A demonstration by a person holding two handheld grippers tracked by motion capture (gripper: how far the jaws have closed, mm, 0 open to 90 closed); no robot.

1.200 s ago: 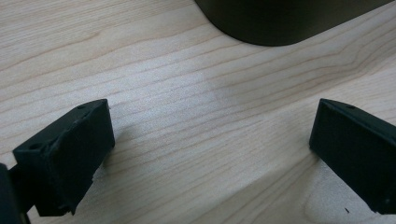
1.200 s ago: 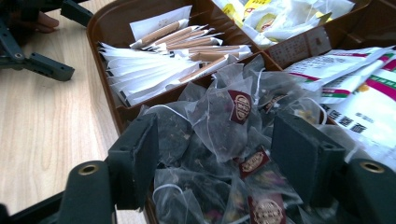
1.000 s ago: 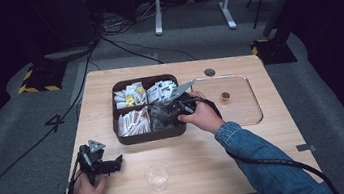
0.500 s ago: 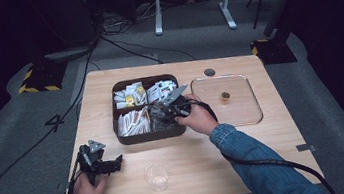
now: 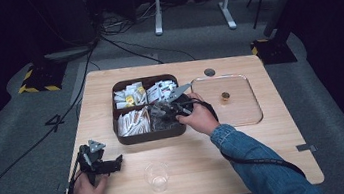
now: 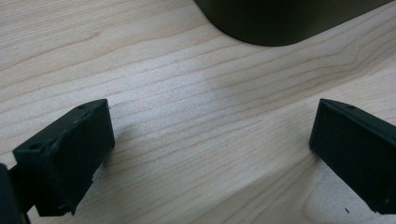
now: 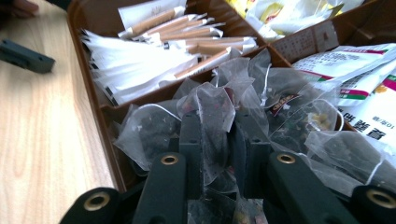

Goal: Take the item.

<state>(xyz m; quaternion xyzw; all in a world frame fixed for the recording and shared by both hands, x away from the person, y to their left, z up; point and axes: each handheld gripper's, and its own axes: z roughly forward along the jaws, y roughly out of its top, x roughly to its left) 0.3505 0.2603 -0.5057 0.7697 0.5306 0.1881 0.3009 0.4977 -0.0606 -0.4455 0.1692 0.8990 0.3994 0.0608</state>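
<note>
Clear mesh crumples between the black jaws of the right gripper, which have just been closing and now pinch one tea bag with little gap left. That bag sits in the near right compartment of the brown tray, among a heap of like tea bags whose strings and corners overlap it.

My worry is that the pinch has caught more than one bag, or a neighbour's string, so a lift may drag extra bags over the tray wall and spill them on the table. The mesh looks thin and slippery; a grip on a loose fold alone could let the bag slide out partway to wherever it is headed.

Left of that compartment lie white-wrapped sticks; behind it, printed sachets carry green and red bands and dark characters too small for me to read. A small dark tag among the bags is also illegible.

Well in front of the tray, a clear cup stands on the wood. Left of it, the left gripper rests with jaws wide apart, holding nothing.
</note>
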